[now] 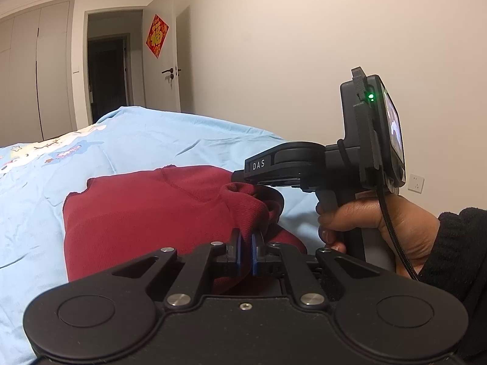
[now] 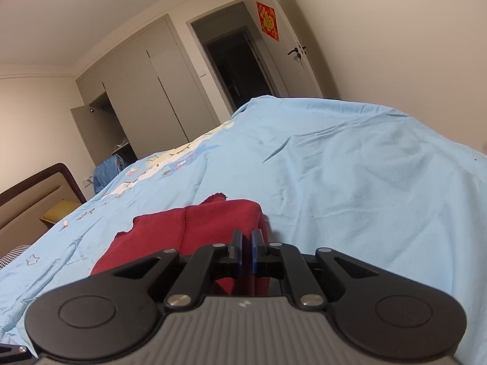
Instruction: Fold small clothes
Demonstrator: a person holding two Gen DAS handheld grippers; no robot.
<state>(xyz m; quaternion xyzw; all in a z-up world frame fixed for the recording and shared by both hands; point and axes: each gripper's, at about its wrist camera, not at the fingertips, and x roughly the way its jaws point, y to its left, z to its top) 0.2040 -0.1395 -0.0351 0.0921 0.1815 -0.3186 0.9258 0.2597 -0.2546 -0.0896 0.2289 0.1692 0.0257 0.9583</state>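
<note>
A dark red small garment (image 1: 146,213) lies partly folded on the light blue bed sheet (image 1: 182,140). My left gripper (image 1: 246,238) is shut on a bunched edge of the garment at its near right corner. My right gripper (image 1: 237,179), held by a hand (image 1: 380,222) in a black sleeve, comes in from the right and pinches a raised fold of the same corner. In the right wrist view the right gripper (image 2: 246,238) is shut on the red garment (image 2: 207,222), which spreads to the left over the sheet (image 2: 365,167).
A cartoon print (image 2: 170,167) covers the far left of the sheet. A brown headboard (image 2: 45,179) stands at the left. Beyond the bed are a wardrobe (image 2: 146,85), a dark doorway (image 1: 106,76) and a door with a red decoration (image 1: 156,35). A wall socket (image 1: 415,182) is at the right.
</note>
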